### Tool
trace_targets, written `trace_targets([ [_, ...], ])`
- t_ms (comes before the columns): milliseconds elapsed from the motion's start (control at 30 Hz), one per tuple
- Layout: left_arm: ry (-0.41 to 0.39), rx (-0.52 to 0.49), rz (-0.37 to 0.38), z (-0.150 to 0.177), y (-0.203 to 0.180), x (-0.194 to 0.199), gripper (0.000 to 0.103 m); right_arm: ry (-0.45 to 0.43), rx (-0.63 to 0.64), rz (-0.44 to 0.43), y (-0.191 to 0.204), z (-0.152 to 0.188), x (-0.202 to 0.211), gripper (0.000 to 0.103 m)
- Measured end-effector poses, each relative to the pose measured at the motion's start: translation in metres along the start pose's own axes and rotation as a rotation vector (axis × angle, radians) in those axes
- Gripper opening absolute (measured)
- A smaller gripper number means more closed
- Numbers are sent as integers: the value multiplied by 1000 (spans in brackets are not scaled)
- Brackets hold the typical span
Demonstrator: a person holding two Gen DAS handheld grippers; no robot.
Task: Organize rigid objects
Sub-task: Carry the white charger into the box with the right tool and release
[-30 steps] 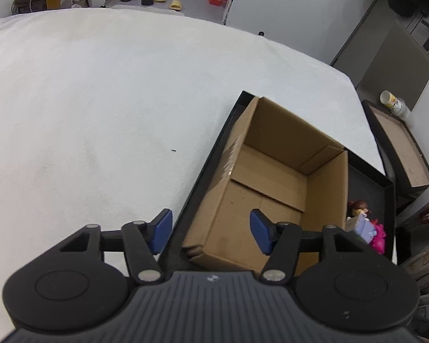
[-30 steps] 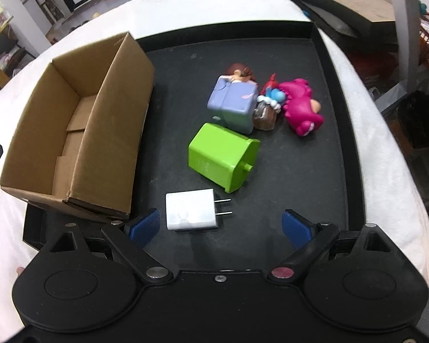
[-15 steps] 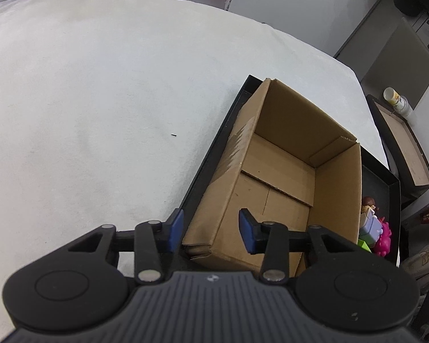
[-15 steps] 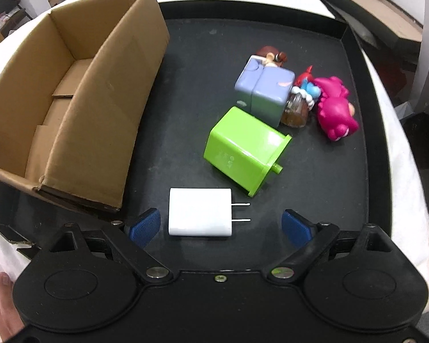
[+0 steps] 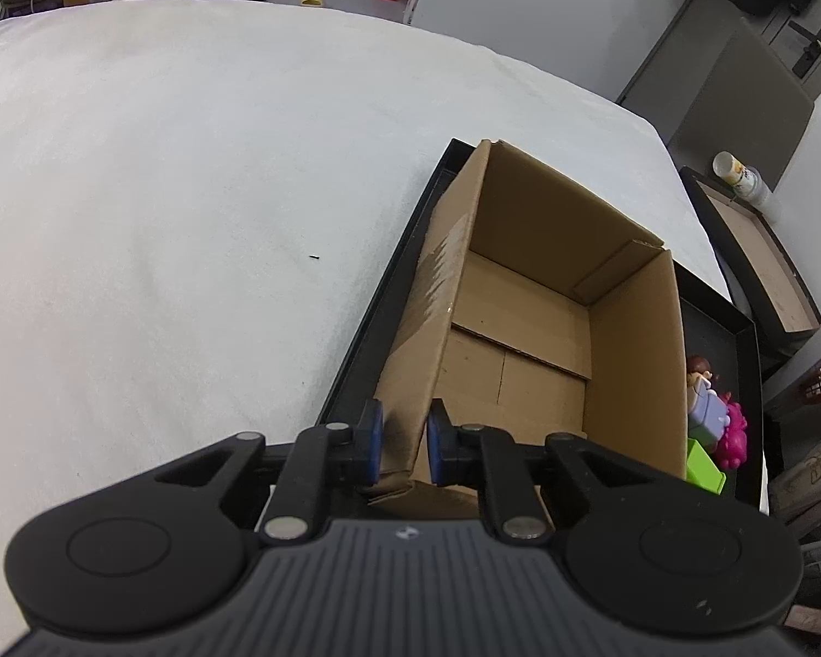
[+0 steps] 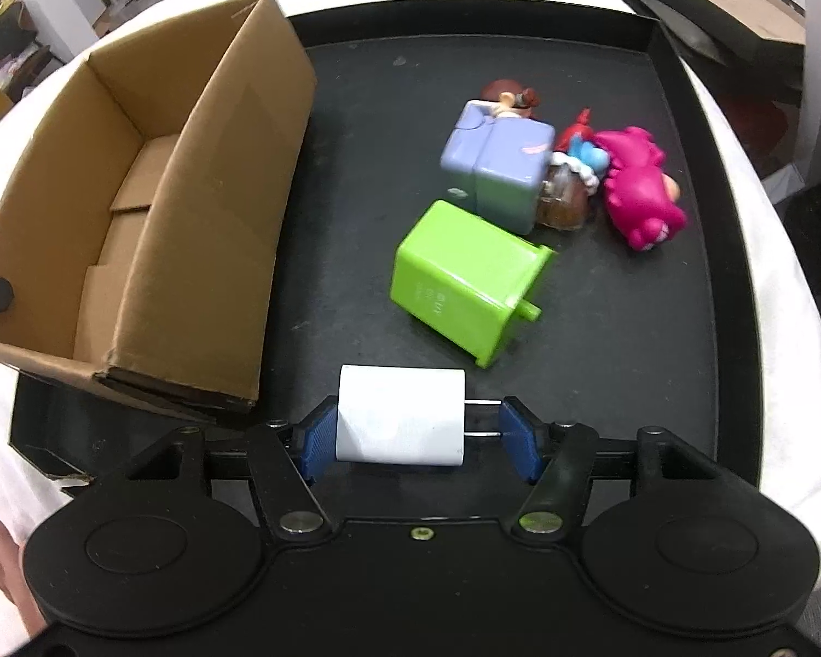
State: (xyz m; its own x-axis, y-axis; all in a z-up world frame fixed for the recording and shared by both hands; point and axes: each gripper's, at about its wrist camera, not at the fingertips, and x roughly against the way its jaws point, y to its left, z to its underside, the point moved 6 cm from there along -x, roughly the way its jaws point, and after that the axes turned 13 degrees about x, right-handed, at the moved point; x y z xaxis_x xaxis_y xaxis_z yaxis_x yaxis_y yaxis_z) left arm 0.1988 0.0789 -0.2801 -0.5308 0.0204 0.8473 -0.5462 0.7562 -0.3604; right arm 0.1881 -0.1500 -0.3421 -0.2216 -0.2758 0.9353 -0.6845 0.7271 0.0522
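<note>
An open cardboard box (image 5: 525, 323) stands in the left part of a black tray (image 6: 678, 328); it also shows in the right wrist view (image 6: 137, 208). My left gripper (image 5: 402, 441) is shut on the box's near left wall. My right gripper (image 6: 418, 430) is shut on a white plug adapter (image 6: 402, 421), one pad on its body, the other at its prongs. On the tray lie a green plug block (image 6: 465, 279), a lilac box toy (image 6: 498, 164), a small brown figure (image 6: 566, 191) and a pink dinosaur toy (image 6: 640, 191).
The tray rests on a white cloth-covered table (image 5: 191, 191). A second tray (image 5: 761, 252) with a small bottle (image 5: 739, 175) stands off the table at the right. A hand (image 6: 0, 564) shows at the lower left of the right wrist view.
My left gripper moved forward and closed on the box wall. My right gripper moved forward and closed on the white adapter.
</note>
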Motion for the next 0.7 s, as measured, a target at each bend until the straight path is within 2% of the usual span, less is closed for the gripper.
trace_targets([
  [200, 4, -8, 31, 8, 1, 4, 15, -33, -17, -4, -10, 1, 23, 60],
  [700, 26, -52, 89, 18, 11, 15, 15, -159, -7, -3, -5, -34, 60, 61],
])
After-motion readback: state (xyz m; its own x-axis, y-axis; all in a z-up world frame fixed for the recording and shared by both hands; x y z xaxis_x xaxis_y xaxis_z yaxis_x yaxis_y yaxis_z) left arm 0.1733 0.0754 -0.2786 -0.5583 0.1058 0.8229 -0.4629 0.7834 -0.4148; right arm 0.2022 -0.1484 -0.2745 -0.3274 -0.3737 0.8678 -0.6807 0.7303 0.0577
